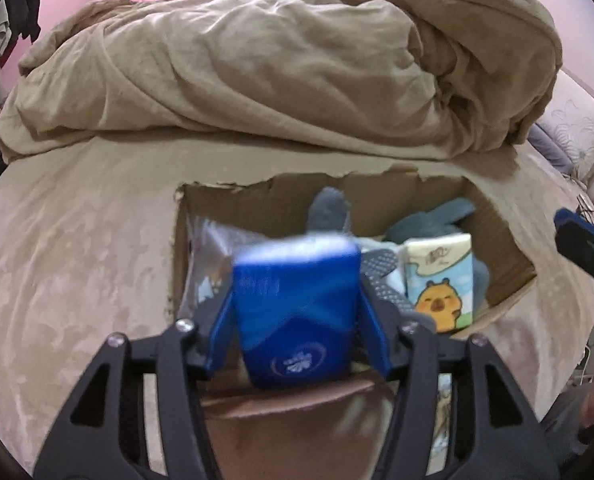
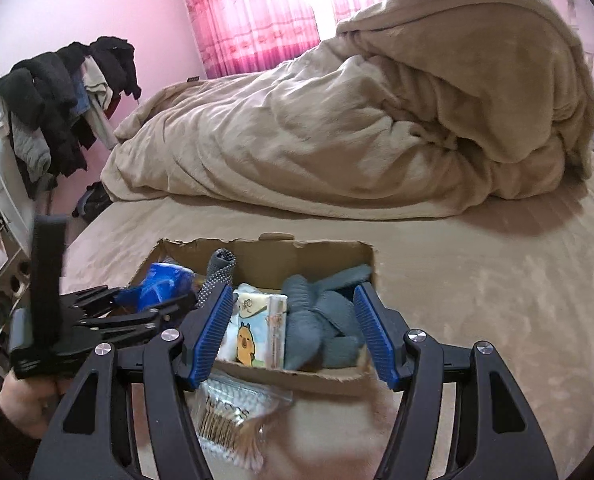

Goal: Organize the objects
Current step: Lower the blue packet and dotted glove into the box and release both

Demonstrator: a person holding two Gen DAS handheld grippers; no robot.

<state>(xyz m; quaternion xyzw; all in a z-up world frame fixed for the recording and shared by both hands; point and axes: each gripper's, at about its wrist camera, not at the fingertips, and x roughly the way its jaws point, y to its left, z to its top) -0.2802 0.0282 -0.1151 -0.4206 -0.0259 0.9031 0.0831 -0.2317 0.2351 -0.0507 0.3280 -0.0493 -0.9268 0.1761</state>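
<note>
My left gripper is shut on a blue tissue pack and holds it over the near left part of an open cardboard box on the bed. The same pack and left gripper show in the right wrist view. In the box lie a capybara tissue pack, grey socks and a clear bag. My right gripper is open and empty just before the box, above the capybara pack and grey socks.
A clear bag of cotton swabs lies on the bed in front of the box. A rumpled beige duvet fills the far side. Clothes hang on a rack at the left.
</note>
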